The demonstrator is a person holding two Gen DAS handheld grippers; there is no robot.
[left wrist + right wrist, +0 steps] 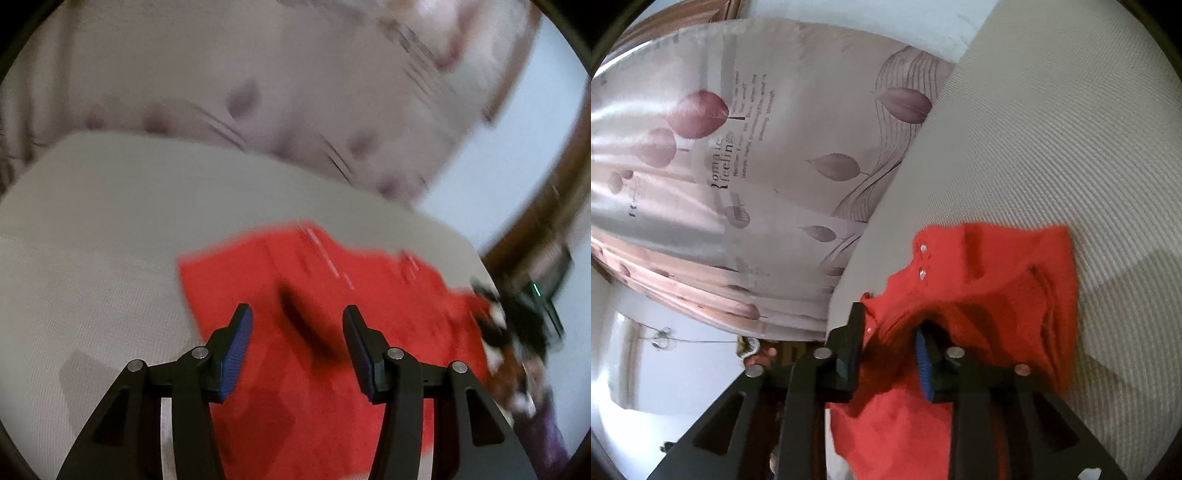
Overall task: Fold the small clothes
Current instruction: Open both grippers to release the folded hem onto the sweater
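Your left claw [297, 325] is standing apart, its blue-padded fingers [236, 350] hovering above the red garment [325, 387] with nothing pinched between them; a dark shadow is falling on the cloth in the gap. The garment is lying spread flat beneath this claw on the beige ribbed surface [110, 229], reaching toward the surface's right edge. That view is blurred, so the cloth's detail is hard to read, though a pale line of stitching or print is showing near its far side. At the far right of that view your right claw is appearing only as a dark smear at the garment's edge.

In the right wrist view, your right claw [890, 343] is sitting partly apart with bunched folds of the red garment [997, 288] lying between its fingers [923, 362]. The cloth is draping over the blue pad, and I cannot tell whether the pads are pressing on it. Small pale snaps [922, 274] are showing along an edge of the garment just beyond the claw. The garment is resting crumpled at the edge of the ribbed surface [1052, 129]. Beyond that edge, a pale curtain [738, 147] printed with mauve leaves and lettering is hanging.
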